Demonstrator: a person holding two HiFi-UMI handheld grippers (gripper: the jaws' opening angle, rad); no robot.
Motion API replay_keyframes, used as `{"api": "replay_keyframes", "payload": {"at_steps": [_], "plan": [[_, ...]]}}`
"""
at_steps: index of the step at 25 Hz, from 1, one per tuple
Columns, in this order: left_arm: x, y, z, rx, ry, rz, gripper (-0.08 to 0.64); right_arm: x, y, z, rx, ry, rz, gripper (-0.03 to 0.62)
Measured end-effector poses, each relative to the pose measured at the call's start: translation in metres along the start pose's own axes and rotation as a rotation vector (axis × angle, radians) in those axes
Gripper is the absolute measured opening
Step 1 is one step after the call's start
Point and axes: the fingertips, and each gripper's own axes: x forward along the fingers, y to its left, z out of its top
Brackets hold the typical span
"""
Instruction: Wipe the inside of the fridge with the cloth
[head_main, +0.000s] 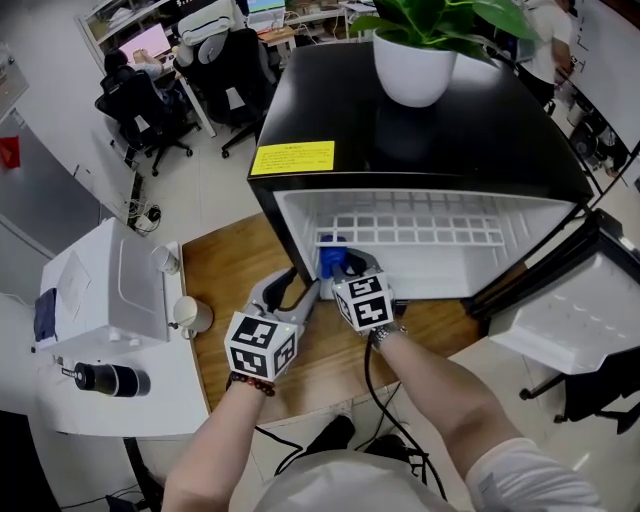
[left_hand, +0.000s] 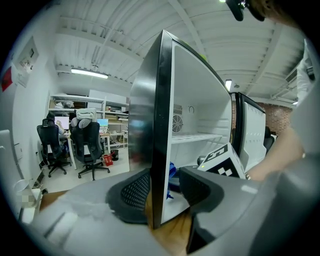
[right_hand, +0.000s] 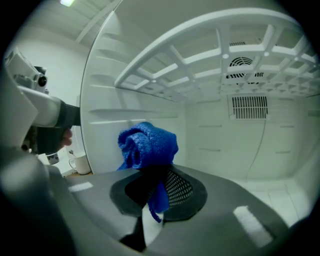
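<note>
A small black fridge (head_main: 400, 130) stands open on a wooden table, its white inside facing me. My right gripper (head_main: 340, 266) reaches into the lower left of the cavity, shut on a bunched blue cloth (head_main: 331, 256). In the right gripper view the cloth (right_hand: 147, 145) sticks up from between the pads, under the white wire shelf (right_hand: 200, 65), close to the left inner wall. My left gripper (head_main: 297, 286) stands open astride the front edge of the fridge's left wall (left_hand: 150, 125). A gap shows between that wall and the inner pad, with the cloth (left_hand: 171, 172) seen through it.
A potted plant (head_main: 415, 60) sits on the fridge top. The fridge door (head_main: 575, 310) hangs open at the right. A white appliance (head_main: 100, 290) and mugs (head_main: 190, 315) stand left of the table. Office chairs (head_main: 140, 110) are behind.
</note>
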Motion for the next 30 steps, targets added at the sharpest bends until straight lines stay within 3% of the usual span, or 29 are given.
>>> {"api": "replay_keyframes", "payload": {"at_steps": [30], "plan": [[0.002,0.003,0.002,0.021,-0.049,-0.011,0.192,0.062,-0.053,0.015,0.059,-0.041,-0.14,0.038]]}}
